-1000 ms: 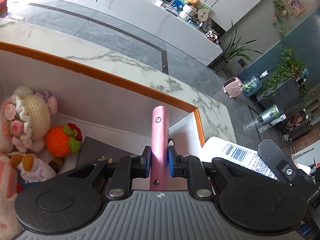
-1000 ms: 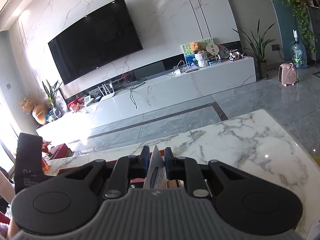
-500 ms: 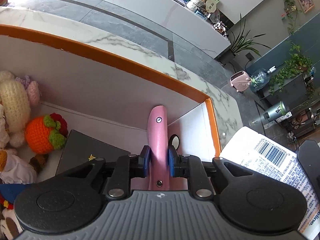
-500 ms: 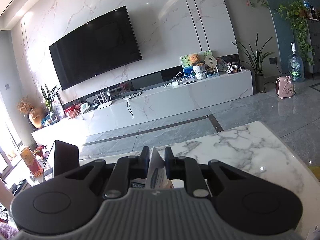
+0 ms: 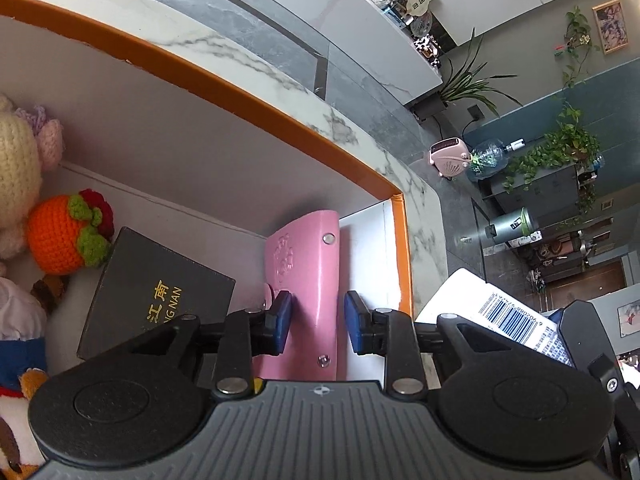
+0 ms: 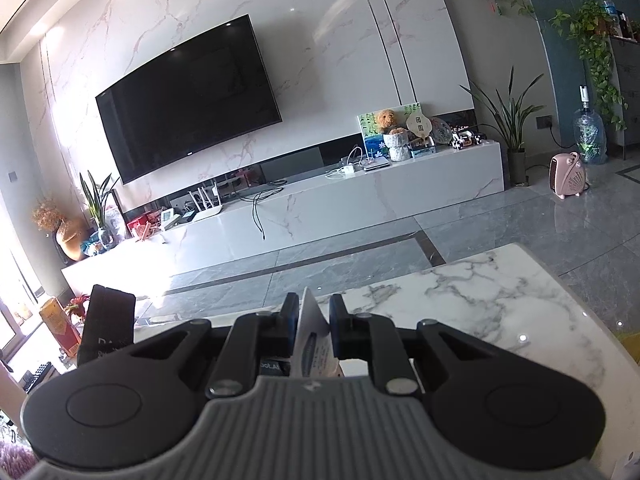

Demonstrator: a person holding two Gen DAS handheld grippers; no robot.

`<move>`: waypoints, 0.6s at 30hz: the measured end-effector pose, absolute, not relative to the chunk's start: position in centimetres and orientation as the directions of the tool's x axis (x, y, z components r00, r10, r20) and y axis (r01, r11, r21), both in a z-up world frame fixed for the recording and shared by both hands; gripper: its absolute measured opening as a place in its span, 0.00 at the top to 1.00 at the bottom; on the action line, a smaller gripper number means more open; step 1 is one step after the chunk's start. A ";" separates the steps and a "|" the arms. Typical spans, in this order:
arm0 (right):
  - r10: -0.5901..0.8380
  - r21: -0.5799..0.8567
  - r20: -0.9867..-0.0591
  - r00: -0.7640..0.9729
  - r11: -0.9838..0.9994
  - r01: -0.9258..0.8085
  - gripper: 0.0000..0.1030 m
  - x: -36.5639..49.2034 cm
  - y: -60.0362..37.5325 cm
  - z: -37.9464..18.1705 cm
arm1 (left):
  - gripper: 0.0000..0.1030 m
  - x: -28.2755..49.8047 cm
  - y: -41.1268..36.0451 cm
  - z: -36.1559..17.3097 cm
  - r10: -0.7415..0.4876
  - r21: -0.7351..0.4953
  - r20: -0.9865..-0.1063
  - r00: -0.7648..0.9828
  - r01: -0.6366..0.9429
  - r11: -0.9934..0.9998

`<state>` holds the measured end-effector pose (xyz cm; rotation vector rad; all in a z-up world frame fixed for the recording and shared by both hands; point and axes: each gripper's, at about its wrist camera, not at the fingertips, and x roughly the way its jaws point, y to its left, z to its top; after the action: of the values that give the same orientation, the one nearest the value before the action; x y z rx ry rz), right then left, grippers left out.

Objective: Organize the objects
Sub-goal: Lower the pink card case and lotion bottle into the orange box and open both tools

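In the left wrist view, a pink snap case point(image 5: 306, 280) lies in the right corner of the orange-rimmed white box point(image 5: 256, 98), leaning against a black gift box point(image 5: 160, 292). My left gripper point(image 5: 317, 322) is open, its blue pads apart on either side of the case. In the right wrist view, my right gripper point(image 6: 314, 330) is shut on a white printed box point(image 6: 312, 344), held above the marble table point(image 6: 500, 300). That box also shows at the right of the left wrist view point(image 5: 504, 320).
Crochet toys, an orange one point(image 5: 66, 236) and a cream doll point(image 5: 16, 168), fill the box's left part. A black phone-like object point(image 6: 106, 324) stands at the left in the right wrist view. A TV wall and grey floor lie beyond the table.
My left gripper lowered the pink case into the box corner and opened; the case tipped flat against the black gift box. The right gripper rose slightly, still holding the white box.
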<state>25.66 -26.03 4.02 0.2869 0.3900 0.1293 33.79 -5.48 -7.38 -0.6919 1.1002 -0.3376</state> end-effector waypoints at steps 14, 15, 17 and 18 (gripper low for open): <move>0.285 0.354 -0.416 0.863 0.925 -0.135 0.84 28.1 -25.8 5.5 | 0.69 33.0 -4.4 -8.1 -0.643 -0.712 -0.665 0.379 -0.063 0.699; 0.292 0.360 -0.423 0.858 0.923 -0.137 0.84 28.6 -25.8 5.6 | 0.69 33.0 -4.3 -8.2 -0.654 -0.725 -0.655 0.379 -0.070 0.685; 0.291 0.366 -0.441 0.849 0.922 -0.126 0.84 29.3 -25.5 5.5 | 0.69 33.2 -4.1 -8.3 -0.676 -0.746 -0.635 0.374 -0.069 0.662; 0.294 0.367 -0.448 0.844 0.922 -0.126 0.84 29.6 -25.4 5.5 | 0.70 33.1 -4.3 -8.2 -0.678 -0.744 -0.634 0.372 -0.053 0.666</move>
<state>29.62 -25.40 5.48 0.3340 0.5211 0.2260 33.15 -4.30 -8.18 -0.7681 1.1365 -0.4549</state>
